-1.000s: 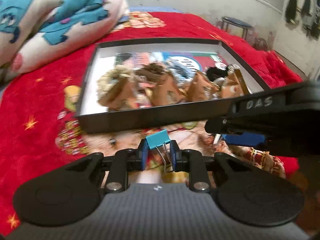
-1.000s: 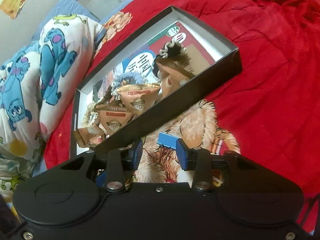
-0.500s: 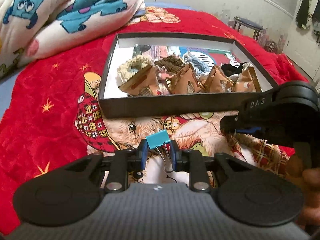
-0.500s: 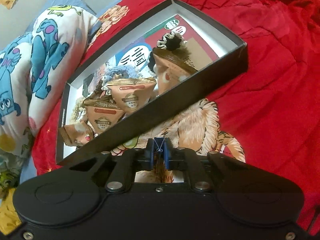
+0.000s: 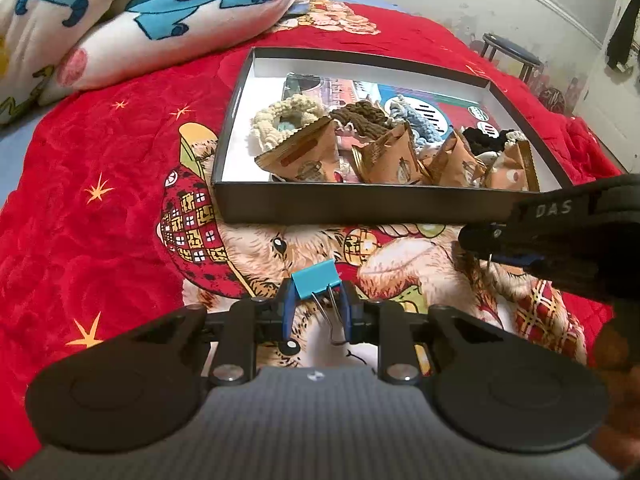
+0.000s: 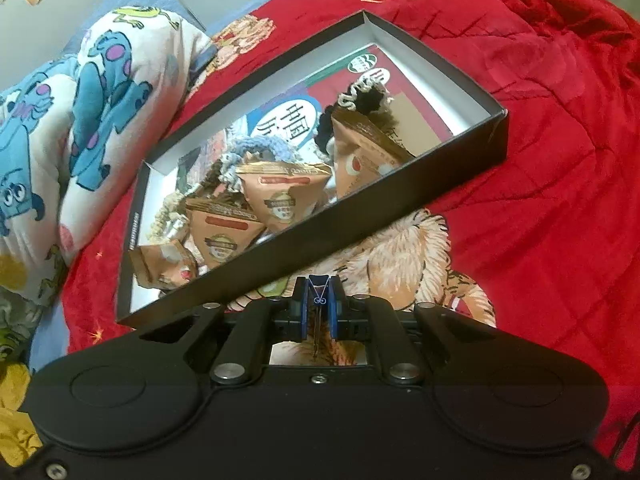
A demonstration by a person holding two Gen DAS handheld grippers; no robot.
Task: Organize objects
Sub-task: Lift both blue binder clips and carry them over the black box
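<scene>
Gripping a light-blue binder clip [image 5: 315, 280] by its sides, the left gripper [image 5: 316, 314] hangs over the red bedspread [image 5: 100, 152], the clip's wire handles trailing back between the fingers. The right gripper [image 6: 319, 312] is clenched on a second, darker blue binder clip [image 6: 319, 300], seen edge-on with its wire loops pinched flat between the pads. Both clips look light, stiff and springy; smooth painted metal can slip, so I judge the flat body the surest place to hold, not the swinging wires. Just beyond both grippers lies the black box [image 5: 360, 204], open-topped, holding brown snack packets [image 5: 304, 156] along its near wall and knitted scrunchies [image 5: 280, 116] behind them. Further off lies a cartoon-print quilt [image 5: 140, 12].
</scene>
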